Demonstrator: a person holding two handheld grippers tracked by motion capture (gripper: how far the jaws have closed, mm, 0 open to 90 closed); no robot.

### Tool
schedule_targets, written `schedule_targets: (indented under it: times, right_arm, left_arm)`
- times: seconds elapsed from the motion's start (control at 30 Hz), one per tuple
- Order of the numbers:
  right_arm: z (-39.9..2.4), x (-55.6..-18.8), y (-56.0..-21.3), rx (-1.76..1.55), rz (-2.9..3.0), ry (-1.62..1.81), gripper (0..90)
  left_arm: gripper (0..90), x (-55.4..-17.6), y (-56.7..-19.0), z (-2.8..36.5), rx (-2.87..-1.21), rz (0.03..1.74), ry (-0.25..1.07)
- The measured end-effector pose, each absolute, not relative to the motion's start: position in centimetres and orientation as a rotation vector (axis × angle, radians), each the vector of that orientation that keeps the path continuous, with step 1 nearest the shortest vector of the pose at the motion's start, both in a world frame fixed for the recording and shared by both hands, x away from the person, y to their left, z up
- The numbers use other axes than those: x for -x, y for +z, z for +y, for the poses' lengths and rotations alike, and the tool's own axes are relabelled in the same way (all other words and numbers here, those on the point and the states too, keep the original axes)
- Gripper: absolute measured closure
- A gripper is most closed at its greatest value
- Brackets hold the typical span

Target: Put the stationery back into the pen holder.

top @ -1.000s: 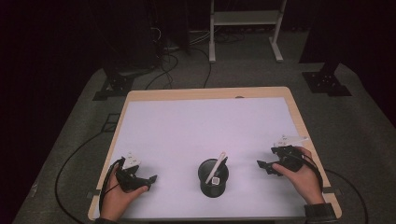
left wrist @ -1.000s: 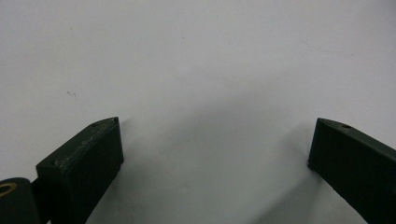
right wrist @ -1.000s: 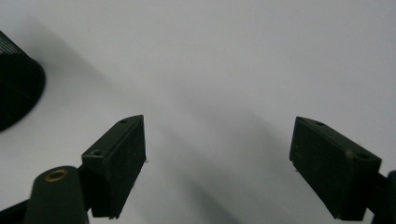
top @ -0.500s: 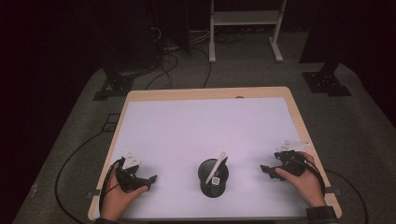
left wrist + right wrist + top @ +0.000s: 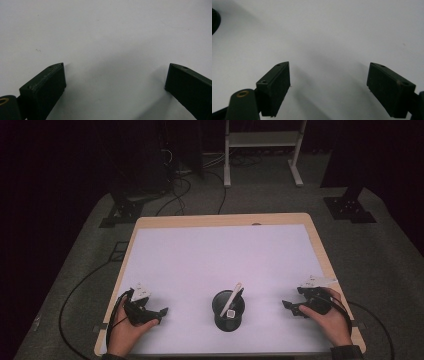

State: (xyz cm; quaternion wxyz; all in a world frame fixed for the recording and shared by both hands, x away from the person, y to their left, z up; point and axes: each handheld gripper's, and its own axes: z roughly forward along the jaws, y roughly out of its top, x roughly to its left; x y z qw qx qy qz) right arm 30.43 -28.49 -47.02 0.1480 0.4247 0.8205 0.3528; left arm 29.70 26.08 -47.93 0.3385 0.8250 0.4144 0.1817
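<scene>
A black cup-like holder (image 5: 229, 310) stands near the front middle of the white table (image 5: 220, 265). A pale stick with a small tag (image 5: 233, 299) leans in it. My left gripper (image 5: 161, 314) rests at the front left, open, its jaws wide apart over bare white surface (image 5: 115, 75). My right gripper (image 5: 289, 307) lies at the front right, pointing toward the holder, also open with nothing between its jaws (image 5: 328, 75). A dark curved edge, probably the holder (image 5: 214, 20), shows at the far left of the right gripper view.
The white mat covers a wooden tabletop whose edge (image 5: 320, 250) shows around it. Cables (image 5: 75, 295) trail off the left side onto the grey floor. A metal stand (image 5: 260, 150) and dark equipment bases (image 5: 350, 207) sit beyond the table.
My right gripper has drifted down toward the table's front edge and slightly right. The left gripper and the holder have stayed put.
</scene>
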Motion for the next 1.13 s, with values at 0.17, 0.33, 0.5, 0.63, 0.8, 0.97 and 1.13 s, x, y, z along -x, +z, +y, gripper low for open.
schedule_targets:
  times: [0.17, 0.33, 0.5, 0.63, 0.8, 0.97, 1.13]
  right_arm:
    - [-28.7, -30.2, -47.3, -1.225, 2.356, 1.019, 17.8]
    - [-28.7, -29.9, -47.9, -1.207, 2.355, 1.010, 16.1]
    - [-28.7, -29.7, -48.1, -1.182, 2.342, 1.008, 15.3]
    - [-28.6, -29.5, -48.3, -1.165, 2.328, 1.017, 14.3]
    - [-28.6, -29.4, -48.4, -1.167, 2.318, 1.024, 14.3]
    - [-28.6, -29.4, -48.4, -1.165, 2.317, 1.024, 14.4]
    - [-28.6, -29.4, -48.4, -1.164, 2.317, 1.024, 14.3]
  left_arm:
    - [2.2, -29.7, -47.9, 26.1, -2.149, 1.080, 0.474]
    - [2.2, -29.7, -47.9, 26.1, -2.149, 1.080, 0.474]
    - [2.2, -29.7, -47.9, 26.1, -2.149, 1.080, 0.474]
    - [2.2, -29.7, -47.9, 26.1, -2.149, 1.080, 0.474]
    - [2.2, -29.7, -47.9, 26.1, -2.149, 1.079, 0.474]
    - [2.2, -29.7, -47.9, 26.1, -2.149, 1.080, 0.474]
    - [2.2, -29.7, -47.9, 26.1, -2.150, 1.079, 0.474]
